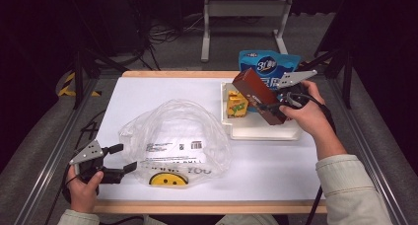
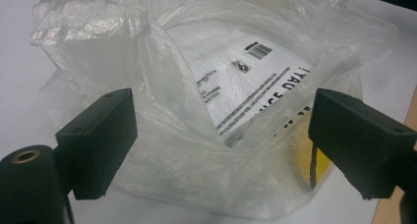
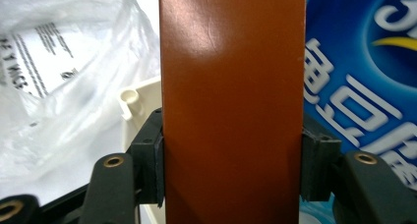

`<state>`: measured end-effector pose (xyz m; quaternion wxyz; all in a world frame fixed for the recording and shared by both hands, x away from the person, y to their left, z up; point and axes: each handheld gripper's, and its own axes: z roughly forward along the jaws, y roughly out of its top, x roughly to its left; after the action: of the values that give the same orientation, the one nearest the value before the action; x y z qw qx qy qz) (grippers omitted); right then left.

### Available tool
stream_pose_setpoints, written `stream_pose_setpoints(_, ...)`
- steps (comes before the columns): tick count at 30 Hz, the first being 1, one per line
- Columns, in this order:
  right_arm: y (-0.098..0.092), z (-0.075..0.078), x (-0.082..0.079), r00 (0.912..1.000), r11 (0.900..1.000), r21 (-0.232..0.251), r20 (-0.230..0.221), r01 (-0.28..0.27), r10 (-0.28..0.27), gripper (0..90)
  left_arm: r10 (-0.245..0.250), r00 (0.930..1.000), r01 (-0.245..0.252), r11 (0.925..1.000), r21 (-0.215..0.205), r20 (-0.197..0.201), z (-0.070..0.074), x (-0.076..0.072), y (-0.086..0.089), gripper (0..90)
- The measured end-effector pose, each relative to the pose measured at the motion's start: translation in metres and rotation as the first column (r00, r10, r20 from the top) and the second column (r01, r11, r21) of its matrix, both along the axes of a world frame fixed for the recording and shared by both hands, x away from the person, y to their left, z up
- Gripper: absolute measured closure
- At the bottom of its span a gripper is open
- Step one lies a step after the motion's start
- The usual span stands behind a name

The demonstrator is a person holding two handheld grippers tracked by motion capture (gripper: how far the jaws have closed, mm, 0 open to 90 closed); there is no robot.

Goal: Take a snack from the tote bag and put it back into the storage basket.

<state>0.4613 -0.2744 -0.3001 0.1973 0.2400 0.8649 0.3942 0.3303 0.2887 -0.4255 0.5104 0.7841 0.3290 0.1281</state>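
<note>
My right gripper [image 1: 276, 111] is shut on a long brown box [image 1: 257, 94], held tilted above the white tray [image 1: 261, 132]. In the right gripper view the brown box [image 3: 231, 106] runs up the middle with both pads [image 3: 153, 167] pressed on its sides, and my right gripper [image 3: 231, 170] clamps it. A clear plastic bag [image 1: 175, 136] with printed text and a yellow smiley lies open on the white table. My left gripper [image 1: 123, 158] stands open at the bag's left edge. In the left gripper view, the bag [image 2: 211, 101] lies between and beyond the open jaws of my left gripper [image 2: 221, 145], apart from them.
A yellow drink carton [image 1: 236, 105] stands in the tray's left part. A blue snack bag [image 1: 266, 64] leans at the tray's back and shows as the blue snack bag [image 3: 364, 76] behind the box. The table's wooden front edge [image 1: 207, 206] runs below the plastic bag.
</note>
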Motion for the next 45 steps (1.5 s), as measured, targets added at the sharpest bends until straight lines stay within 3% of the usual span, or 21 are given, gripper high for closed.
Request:
stream_pose_setpoints(16, -0.019, -0.025, 0.004, 1.0, 0.999, -0.043, -0.001, -0.002, 0.002, 42.3, 0.001, 1.0, -0.001, 1.0, 0.0, -0.001, 0.0, -0.001, 0.0, 12.0)
stream_pose_setpoints(26, -0.02, -0.038, 0.006, 0.9999, 0.996, -0.093, 0.009, -0.011, 0.012, 42.2, 0.004, 1.0, -0.004, 1.0, 0.004, 0.003, 0.0, -0.002, 0.002, 11.9)
stream_pose_setpoints(35, -0.019, -0.047, 0.005, 0.9987, 0.993, -0.106, -0.004, -0.052, 0.051, 42.1, 0.003, 1.0, -0.003, 0.9999, 0.01, 0.005, 0.0, -0.002, 0.002, 11.8)
stream_pose_setpoints(45, -0.02, -0.055, 0.006, 0.9983, 0.989, -0.139, -0.005, -0.058, 0.058, 42.0, 0.005, 1.0, -0.005, 1.0, 0.007, 0.004, 0.0, -0.002, 0.001, 11.8)
